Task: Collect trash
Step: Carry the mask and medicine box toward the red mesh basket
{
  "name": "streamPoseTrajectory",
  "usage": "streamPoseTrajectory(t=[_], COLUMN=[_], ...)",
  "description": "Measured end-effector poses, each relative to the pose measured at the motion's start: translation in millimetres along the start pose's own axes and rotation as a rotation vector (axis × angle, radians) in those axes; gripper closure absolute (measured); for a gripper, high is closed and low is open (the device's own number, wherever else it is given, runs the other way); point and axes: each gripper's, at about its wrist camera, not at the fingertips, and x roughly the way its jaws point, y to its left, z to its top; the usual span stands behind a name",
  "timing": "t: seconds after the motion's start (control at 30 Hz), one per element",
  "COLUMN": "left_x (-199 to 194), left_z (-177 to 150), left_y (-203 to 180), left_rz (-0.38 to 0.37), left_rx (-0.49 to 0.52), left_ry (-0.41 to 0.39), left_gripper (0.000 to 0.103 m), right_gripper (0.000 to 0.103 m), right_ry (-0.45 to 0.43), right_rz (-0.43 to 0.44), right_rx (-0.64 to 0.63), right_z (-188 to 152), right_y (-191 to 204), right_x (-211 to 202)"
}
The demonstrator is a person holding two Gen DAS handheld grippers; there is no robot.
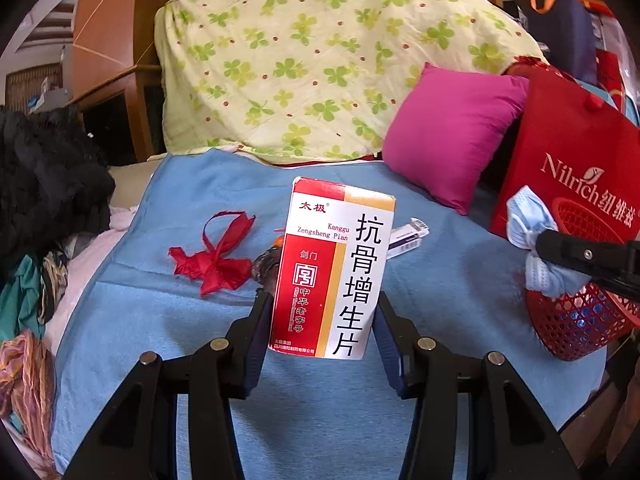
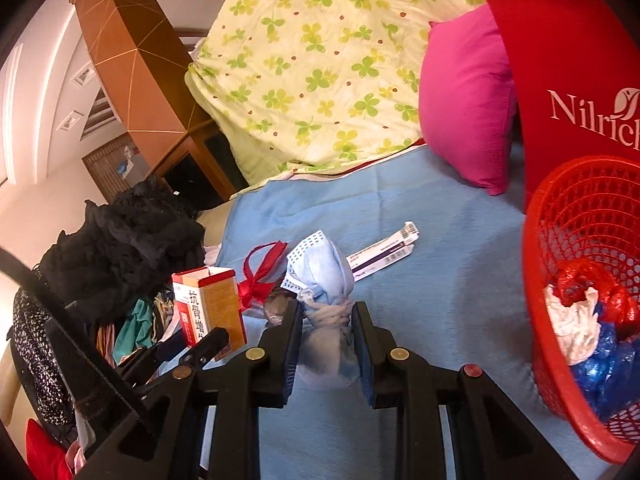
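Your left gripper [image 1: 322, 320] clamped on the medicine box [image 1: 334, 268], your right gripper [image 2: 326, 320] clamped on a crumpled face mask [image 2: 322, 276], both left of the red basket [image 2: 560, 208], ribbon [image 1: 218, 258] beyond the box

A bed [image 1: 168, 320] covered with a light blue blanket [image 2: 440, 280] carries the clutter. On the blanket lie a red ribbon bow [image 1: 218, 258], a flat white-and-purple carton [image 2: 382, 254] and a dark crumpled scrap [image 1: 266, 268] beside the bow. A magenta cushion [image 1: 448, 136] rests near the far edge, against a heap under a clover-print sheet [image 1: 320, 52]. A red mesh basket [image 2: 576, 264] holding crumpled red, white and blue waste stands at the right, before a red bag [image 1: 568, 160]. Dark clothing [image 2: 132, 240] is piled along the left side.
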Motion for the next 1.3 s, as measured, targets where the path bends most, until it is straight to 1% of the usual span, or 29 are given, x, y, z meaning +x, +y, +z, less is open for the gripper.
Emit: streamPoseTrajectory(t=[0.17, 0.47, 0.83, 1.3], left_x=[-2, 1, 7, 10], left_z=[0, 1, 0, 1], left_y=[-16, -35, -61, -85], left_rz=[0.019, 0.021, 0.008, -0.009], left_rx=[0.047, 0.092, 0.125, 0.153], left_ry=[-0.013, -0.018, -0.02, -0.03], left_gripper=[0.052, 0.052, 0.052, 0.052], right_gripper=[0.076, 0.076, 0.076, 0.076], right_ry=[-0.006, -0.015, -0.041, -0.08], right_rz=[-0.014, -0.02, -0.027, -0.035], right_rx=[-0.009, -0.02, -0.015, 0.0], right_z=[2, 4, 7, 9], right_y=[-3, -13, -24, -37], right_x=[-3, -14, -27, -41])
